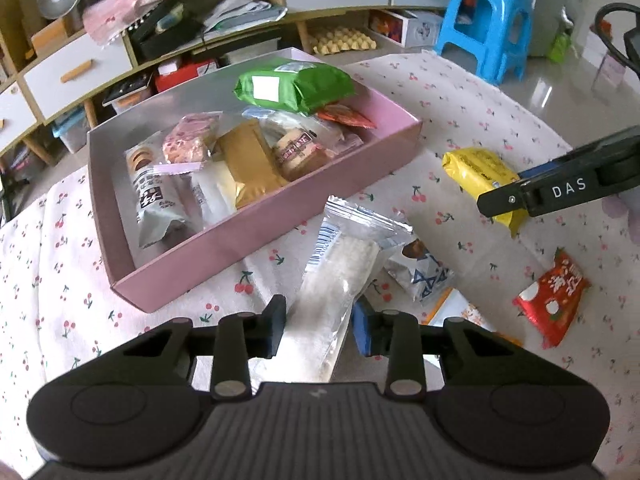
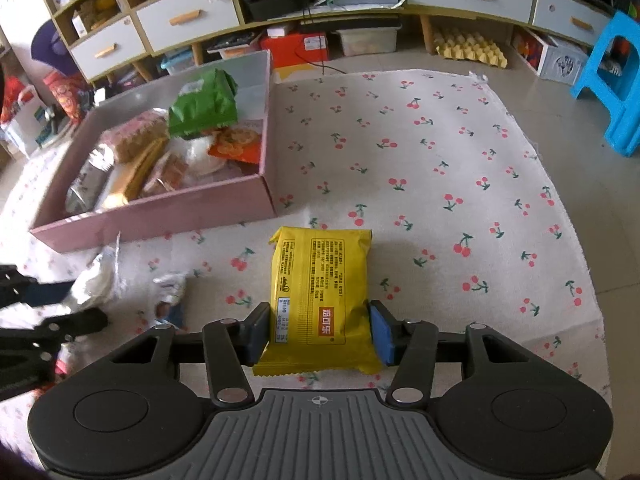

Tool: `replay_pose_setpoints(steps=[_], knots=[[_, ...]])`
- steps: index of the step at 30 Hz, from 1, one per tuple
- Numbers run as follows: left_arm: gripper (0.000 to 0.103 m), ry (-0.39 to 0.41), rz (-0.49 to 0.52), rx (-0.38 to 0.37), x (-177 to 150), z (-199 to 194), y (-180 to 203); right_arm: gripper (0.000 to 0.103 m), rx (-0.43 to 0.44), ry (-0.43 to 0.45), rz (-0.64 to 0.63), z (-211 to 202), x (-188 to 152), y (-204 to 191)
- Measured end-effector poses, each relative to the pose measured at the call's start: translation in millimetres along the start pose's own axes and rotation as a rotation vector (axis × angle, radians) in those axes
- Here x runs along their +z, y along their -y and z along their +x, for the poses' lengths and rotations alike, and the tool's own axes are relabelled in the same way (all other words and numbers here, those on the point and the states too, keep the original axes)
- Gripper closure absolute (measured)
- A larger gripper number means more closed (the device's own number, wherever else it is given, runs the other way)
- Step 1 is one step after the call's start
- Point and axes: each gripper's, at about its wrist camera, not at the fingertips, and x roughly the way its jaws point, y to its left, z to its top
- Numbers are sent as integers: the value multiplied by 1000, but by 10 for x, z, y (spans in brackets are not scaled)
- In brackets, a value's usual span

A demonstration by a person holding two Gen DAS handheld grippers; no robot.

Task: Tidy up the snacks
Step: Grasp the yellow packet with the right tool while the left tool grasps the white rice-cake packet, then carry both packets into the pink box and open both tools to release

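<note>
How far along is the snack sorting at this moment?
Well underway. The pink box already holds many snacks, a green pack on top. In hand: the left hand-held gripper straddles a clear wrapped rice bar, the right hand-held gripper a yellow pack. Left on the cloth: a red packet and a small blue-white packet.

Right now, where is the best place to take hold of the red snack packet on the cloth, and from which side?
Grip the red snack packet across its narrow width, at mid-body, coming straight down from above. It lies flat on the cherry-print cloth, apart from other snacks, so its long edges look free for the fingers. Its crimped ends are thin and would probably slip. The right gripper seems nearer, but already brackets the yellow packet.
</note>
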Motion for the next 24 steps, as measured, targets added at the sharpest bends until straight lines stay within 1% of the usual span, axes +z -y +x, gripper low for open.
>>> replay_pose_setpoints(steps=[7,14,24], knots=[[75,4,-56,-52,40,-89,15,52,71,12,88,-129,69,23],[78,16,-117,-70,57,-164,-8,52,109,23,127,-248,83,-7],[80,84,-188,-89,111,-317,-80,52,165,63,155,-413,153,-164]])
